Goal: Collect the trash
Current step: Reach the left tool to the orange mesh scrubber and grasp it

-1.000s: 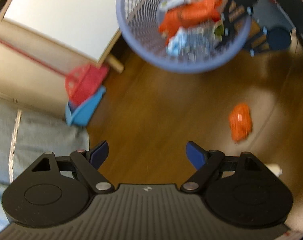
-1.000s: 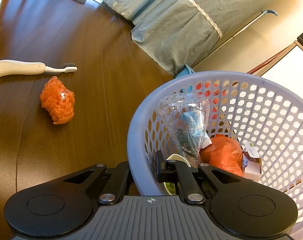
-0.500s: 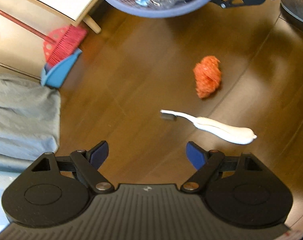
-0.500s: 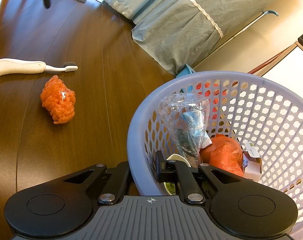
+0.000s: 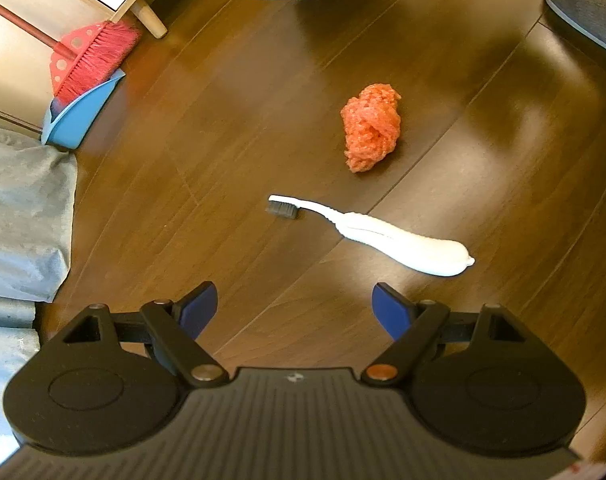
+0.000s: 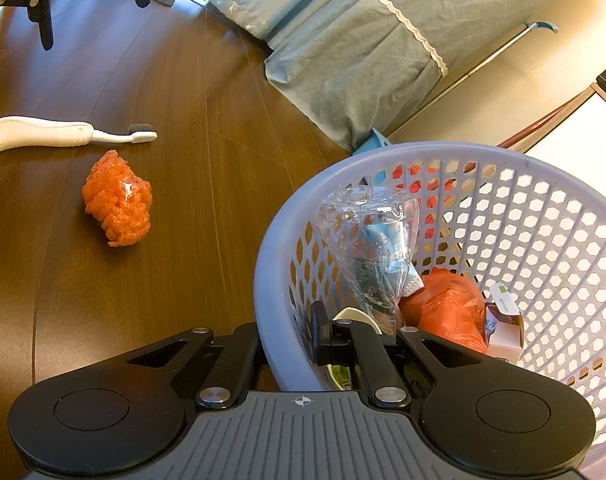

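Left hand-held gripper (image 5: 294,300): jaws spread wide, nothing between them, tilted steeply down.
Right hand-held gripper (image 6: 303,338): jaws clamped together, angled slightly down.

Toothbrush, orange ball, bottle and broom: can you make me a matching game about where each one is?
Things:
1. white toothbrush
2. orange mesh ball
3. clear plastic bottle
4. red broom

Places:
A. inside the purple basket
B. standing in the blue dustpan
C. on the floor, nearest the open left tongs
D. on the floor, between the toothbrush and the basket

Pairs: 1-C, 2-D, 3-A, 4-B
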Tool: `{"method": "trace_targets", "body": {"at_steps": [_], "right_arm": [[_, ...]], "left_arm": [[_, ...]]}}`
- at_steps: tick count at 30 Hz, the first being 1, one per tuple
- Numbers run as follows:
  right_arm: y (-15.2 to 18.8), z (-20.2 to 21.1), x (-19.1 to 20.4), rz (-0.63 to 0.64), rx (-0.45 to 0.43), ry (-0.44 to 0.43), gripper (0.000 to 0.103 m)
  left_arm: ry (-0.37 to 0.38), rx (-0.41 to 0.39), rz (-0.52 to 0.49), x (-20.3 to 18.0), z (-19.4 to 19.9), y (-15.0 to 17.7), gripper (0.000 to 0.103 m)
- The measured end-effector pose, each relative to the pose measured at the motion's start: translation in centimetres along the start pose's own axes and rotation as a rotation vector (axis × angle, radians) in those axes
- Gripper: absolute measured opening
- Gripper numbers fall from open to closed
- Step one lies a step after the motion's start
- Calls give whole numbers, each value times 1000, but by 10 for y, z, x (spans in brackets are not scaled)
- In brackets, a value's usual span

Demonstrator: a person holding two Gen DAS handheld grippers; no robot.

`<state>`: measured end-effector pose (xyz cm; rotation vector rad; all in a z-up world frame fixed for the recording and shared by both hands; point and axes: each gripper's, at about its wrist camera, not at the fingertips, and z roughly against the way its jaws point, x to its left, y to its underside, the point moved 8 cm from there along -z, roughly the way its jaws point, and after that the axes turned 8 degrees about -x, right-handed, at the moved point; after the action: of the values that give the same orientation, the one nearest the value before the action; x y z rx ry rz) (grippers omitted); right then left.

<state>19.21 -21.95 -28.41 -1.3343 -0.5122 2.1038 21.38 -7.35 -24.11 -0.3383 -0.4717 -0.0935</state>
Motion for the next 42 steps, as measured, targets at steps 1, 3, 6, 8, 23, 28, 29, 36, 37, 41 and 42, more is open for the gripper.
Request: {"method": "trace_targets", "body": {"at_steps": [1, 3, 6, 8, 23, 28, 29, 36, 37, 41, 42], "right_arm": [[0, 0, 0, 0, -1, -1, 3], [0, 0, 0, 0, -2, -1, 3], [0, 1, 0, 0, -4, -2, 3], [0, 1, 1, 1, -6, -4, 3], [-1, 0, 1, -5, -14, -9, 3], [-2, 0, 2, -7, -16, -10, 3], [-2, 0, 2, -6, -17, -10, 3], [-2, 0, 2, -7, -19, -12, 3], [-2, 1, 1, -8, -19, -12, 3], [-2, 1, 2, -7, -20, -13, 3], [-2, 1, 1, -7, -21, -13, 3]], "left_arm": [[2, 0, -2, -1, 0, -1, 82], [5, -2, -1, -1, -1, -2, 82], [14, -13, 0, -4, -2, -7, 81], [19, -33, 3, -5, -3, -13, 80], [175, -151, 43, -34, -52, -83, 59], [207, -129, 110, -32, -73, -89, 53], [210, -128, 119, -32, -75, -90, 48], [209, -128, 124, -24, -76, -90, 29], [205, -130, 116, -23, -74, -89, 29], [172, -142, 56, -20, -62, -89, 28], [160, -147, 38, -18, -59, -91, 28]]}}
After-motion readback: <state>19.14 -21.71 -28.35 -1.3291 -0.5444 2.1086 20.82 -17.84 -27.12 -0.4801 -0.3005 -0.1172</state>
